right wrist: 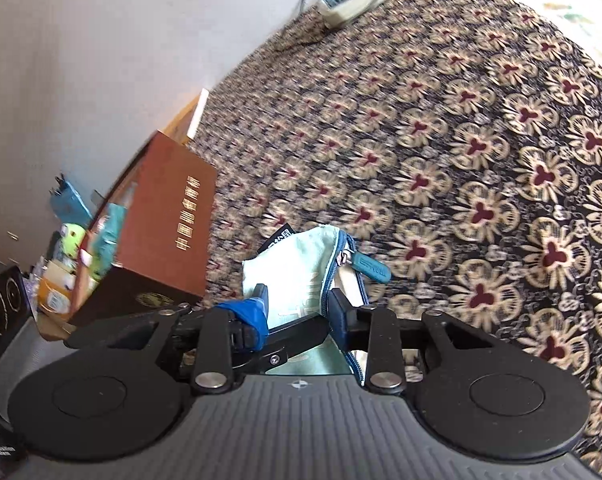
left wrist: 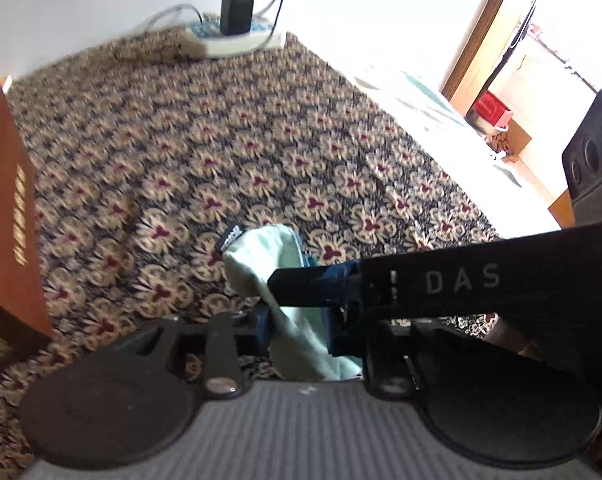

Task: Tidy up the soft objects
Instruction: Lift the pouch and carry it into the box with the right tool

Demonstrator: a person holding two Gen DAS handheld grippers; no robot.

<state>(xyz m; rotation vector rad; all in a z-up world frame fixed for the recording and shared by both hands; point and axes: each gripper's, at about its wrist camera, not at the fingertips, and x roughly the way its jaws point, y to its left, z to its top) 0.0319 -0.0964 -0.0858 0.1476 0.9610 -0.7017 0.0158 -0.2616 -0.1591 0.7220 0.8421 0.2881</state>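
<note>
Two handheld grippers, both angled downward.
Left gripper and right gripper: jaws nearly closed, each clamping pale green pouch.

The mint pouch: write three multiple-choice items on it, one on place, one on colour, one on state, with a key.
1. Where is the brown box relative to the mint pouch in the right wrist view?
A. To its left
B. On top of it
C. Inside it

2. What colour is the pouch's zipper pull?
A. Red
B. Blue
C. Yellow

3. How is the pouch being handled?
A. Lying untouched on the patterned cloth
B. Held by the left gripper and the right gripper together
C. Tucked into the box

Key: 1 A, the box stands left of the pouch; 2 B, the pull is blue; 3 B, each wrist view shows its gripper closed on the fabric.
</note>
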